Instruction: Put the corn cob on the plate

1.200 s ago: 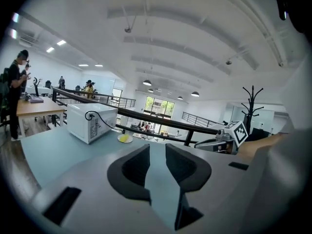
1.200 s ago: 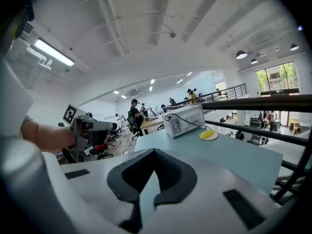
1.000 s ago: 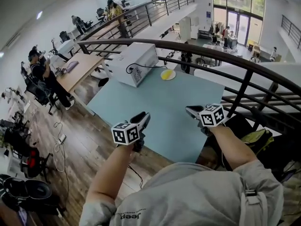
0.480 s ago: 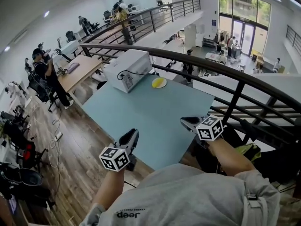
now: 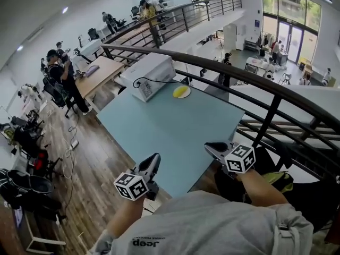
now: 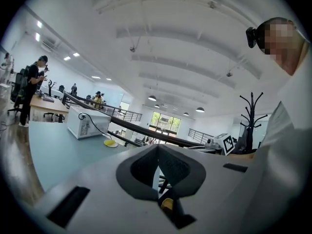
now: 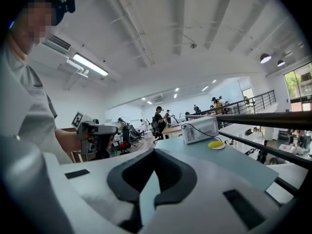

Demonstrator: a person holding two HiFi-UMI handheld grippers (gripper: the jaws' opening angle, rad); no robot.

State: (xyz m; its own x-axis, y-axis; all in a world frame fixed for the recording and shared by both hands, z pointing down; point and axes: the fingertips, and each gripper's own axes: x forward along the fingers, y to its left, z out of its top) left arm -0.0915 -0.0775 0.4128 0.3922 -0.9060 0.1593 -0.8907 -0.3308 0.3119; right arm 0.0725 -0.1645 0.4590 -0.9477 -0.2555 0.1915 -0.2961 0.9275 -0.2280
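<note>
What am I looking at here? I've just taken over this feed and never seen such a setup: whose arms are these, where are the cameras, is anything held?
No robot: a person holds a two-jaw gripper in each hand. The head view comes from a camera on the person's head, looking down over their arms. The two gripper views come from cameras riding on the grippers, looking along the jaws. The left gripper has just closed its jaws; they meet with nothing between them. The right gripper looks shut and empty too. Both are by the near edge of a pale blue table. At its far end stand a white box-shaped appliance and, beside it, a small plate with something yellow on it, too far off to name.
</note>
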